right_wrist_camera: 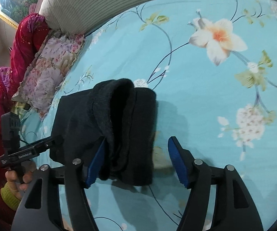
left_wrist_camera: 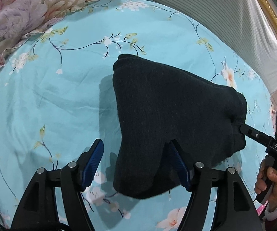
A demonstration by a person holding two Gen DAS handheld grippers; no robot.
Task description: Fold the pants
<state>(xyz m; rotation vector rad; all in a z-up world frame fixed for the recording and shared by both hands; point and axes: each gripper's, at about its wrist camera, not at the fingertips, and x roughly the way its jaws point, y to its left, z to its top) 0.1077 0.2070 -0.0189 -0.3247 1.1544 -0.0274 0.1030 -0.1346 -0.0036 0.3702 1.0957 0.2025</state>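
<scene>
Here the dark pants (left_wrist_camera: 169, 119) lie folded into a thick bundle, both grippers' fingers (left_wrist_camera: 92, 163) wide.

A bed fills both views, spread with a turquoise sheet (left_wrist_camera: 61, 100) printed with white and peach blossoms on thin dark stems. A ribbed pale headboard (left_wrist_camera: 215, 9) curves along its far edge. A floral quilt (left_wrist_camera: 13, 23) in lilac and pink lies bunched at one corner. A gold-framed picture (right_wrist_camera: 17, 2) hangs on the wall.
</scene>
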